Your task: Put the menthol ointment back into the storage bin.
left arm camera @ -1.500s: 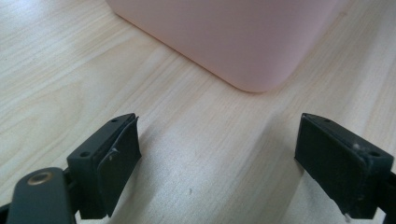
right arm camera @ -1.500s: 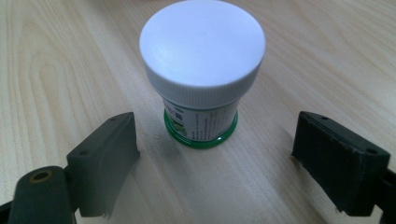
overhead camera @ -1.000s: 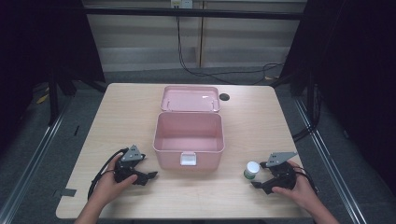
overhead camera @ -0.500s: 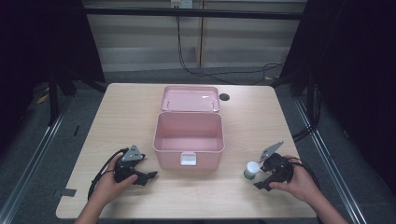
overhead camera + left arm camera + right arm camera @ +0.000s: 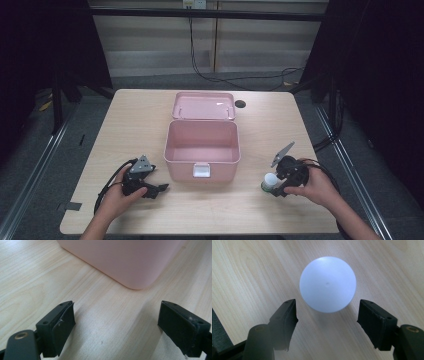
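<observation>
A small bottle with a white cap (image 5: 270, 180) stands on the table near the front right. My right gripper (image 5: 278, 186) is tipped down over it. In the right gripper view the round white cap (image 5: 327, 284) lies just ahead of the right gripper (image 5: 327, 307), whose jaws have just been closing. The black pads (image 5: 288, 315) stand either side of the cap with a gap, not pressing on it. My left gripper (image 5: 159, 190) rests at the front left beside the pink box (image 5: 220, 170), open and empty. In its own view the left gripper (image 5: 116, 315) points at a corner of the box (image 5: 125, 257).
The pink box is open, and its lid (image 5: 203, 106) lies flat behind it. A dark round hole (image 5: 240, 104) is in the tabletop behind the lid. Cables trail from both grippers toward the front edge. Dark floor and rails surround the table (image 5: 125, 130).
The right hand has lifted and tipped its gripper over the bottle, and its jaws have narrowed around the cap. The left hand and the box have not moved.
</observation>
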### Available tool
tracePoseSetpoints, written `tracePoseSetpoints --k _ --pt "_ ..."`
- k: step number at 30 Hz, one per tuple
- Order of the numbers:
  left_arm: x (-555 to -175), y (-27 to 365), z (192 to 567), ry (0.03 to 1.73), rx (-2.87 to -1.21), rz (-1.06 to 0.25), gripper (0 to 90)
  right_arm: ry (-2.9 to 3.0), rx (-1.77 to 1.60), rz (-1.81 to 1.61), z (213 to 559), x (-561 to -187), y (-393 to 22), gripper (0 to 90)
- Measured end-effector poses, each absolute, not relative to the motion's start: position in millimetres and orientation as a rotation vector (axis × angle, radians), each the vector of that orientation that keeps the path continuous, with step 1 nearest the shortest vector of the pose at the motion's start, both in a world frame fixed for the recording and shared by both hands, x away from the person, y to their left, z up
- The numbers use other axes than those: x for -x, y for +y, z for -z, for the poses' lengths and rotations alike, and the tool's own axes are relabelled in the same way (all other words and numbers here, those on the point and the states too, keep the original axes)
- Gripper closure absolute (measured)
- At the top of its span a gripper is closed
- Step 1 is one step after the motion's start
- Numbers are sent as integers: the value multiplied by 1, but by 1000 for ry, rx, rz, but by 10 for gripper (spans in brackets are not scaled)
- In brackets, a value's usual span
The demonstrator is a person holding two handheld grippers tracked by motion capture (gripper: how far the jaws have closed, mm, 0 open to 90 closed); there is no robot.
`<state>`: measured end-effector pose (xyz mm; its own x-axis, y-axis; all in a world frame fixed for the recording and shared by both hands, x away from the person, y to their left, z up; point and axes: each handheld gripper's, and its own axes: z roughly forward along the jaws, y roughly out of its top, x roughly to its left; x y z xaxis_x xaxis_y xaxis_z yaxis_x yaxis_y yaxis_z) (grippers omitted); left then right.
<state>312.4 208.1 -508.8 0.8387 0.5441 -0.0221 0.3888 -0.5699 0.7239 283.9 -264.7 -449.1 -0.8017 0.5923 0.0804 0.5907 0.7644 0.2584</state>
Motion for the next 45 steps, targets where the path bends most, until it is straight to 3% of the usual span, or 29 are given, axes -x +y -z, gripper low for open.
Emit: tracePoseSetpoints --k 27,41,45 --pt "-312 208 509 676 -2247 -260 133 3016 -901 -278 441 -299 -237 378" --pt "-312 208 509 677 -2246 -260 133 3003 -867 -267 438 -302 -234 507" --pt "-312 208 509 677 -2246 -260 133 3007 -864 -249 436 -302 -233 508"
